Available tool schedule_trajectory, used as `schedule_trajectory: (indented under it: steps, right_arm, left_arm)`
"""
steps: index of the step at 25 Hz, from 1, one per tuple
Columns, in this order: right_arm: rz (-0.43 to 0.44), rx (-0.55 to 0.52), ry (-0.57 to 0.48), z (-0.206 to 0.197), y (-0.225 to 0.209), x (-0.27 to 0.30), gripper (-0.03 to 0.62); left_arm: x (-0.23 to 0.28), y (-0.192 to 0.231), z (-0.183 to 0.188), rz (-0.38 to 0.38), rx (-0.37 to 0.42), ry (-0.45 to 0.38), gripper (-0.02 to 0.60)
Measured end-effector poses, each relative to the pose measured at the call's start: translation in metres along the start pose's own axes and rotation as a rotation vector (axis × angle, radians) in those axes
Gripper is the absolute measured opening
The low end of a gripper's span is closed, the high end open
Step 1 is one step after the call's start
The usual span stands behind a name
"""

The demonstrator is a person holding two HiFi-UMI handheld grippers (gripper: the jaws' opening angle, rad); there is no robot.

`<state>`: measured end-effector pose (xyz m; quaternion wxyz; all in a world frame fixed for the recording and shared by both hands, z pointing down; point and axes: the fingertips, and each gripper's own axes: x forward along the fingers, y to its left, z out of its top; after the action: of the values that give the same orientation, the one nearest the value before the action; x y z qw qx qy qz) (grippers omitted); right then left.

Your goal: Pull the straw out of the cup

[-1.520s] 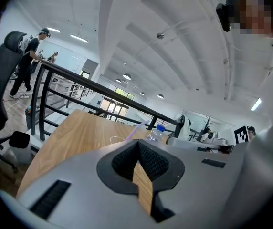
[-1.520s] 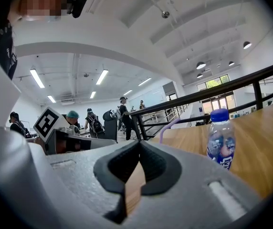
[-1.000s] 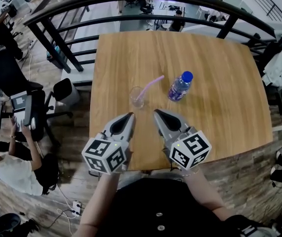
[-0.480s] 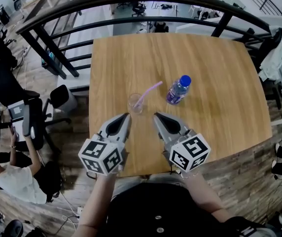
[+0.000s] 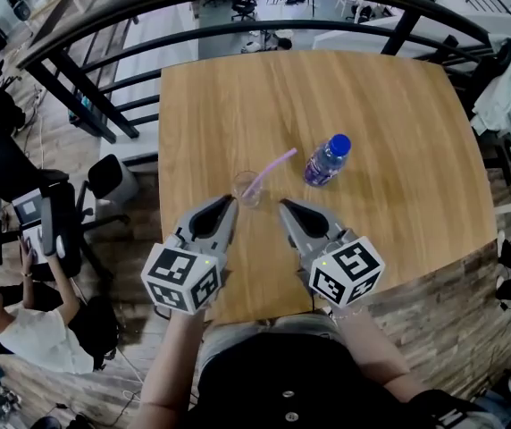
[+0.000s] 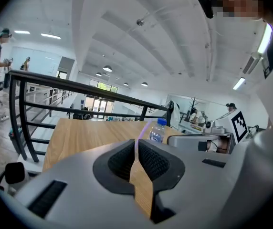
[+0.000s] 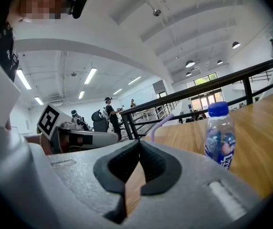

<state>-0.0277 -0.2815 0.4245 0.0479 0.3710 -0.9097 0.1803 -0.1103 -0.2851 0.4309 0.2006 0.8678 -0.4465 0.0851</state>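
Approach step: left tool (image 5: 229, 203) and right tool (image 5: 284, 206) sit clenched, empty, near cup (image 5: 247, 189); next move needs one opened round straw (image 5: 270, 170).

Purple straw (image 5: 268, 172), blue-capped bottle (image 5: 326, 160), wooden table (image 5: 389, 132)

One cup (image 5: 247, 189), one straw (image 5: 270, 169), one bottle (image 5: 326, 160)
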Motion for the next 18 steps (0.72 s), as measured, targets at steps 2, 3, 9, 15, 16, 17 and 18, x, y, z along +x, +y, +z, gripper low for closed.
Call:
schedule_trajectory:
  steps: [2,3,9,15,16,17,18]
  right_arm:
    - [-0.006,0.004,0.0,0.0,-0.004,0.003,-0.002]
    - [-0.009,0.006,-0.001,-0.001,-0.006,0.004,-0.002]
    - [-0.033,0.02,-0.002,-0.005,-0.024,0.01,-0.002]
    - [-0.057,0.052,0.008,-0.01,-0.042,0.015,-0.002]
    - [-0.06,0.059,0.012,-0.01,-0.044,0.016,-0.002]
    - [-0.064,0.066,0.015,-0.011,-0.047,0.017,-0.002]
    - [-0.068,0.073,0.019,-0.013,-0.049,0.017,-0.002]
  left_arm:
    - [0.006,0.002,0.003,-0.003,0.049,0.009,0.018]
    - [0.01,0.002,0.005,-0.007,0.07,0.013,0.018]
    - [0.037,0.001,0.008,-0.062,0.156,0.063,0.086]
    - [0.065,-0.001,0.003,-0.115,0.222,0.144,0.166]
    - [0.069,-0.003,0.002,-0.133,0.237,0.164,0.167]
    - [0.074,-0.005,-0.001,-0.152,0.248,0.187,0.167]
    - [0.078,-0.007,-0.005,-0.17,0.253,0.21,0.167]
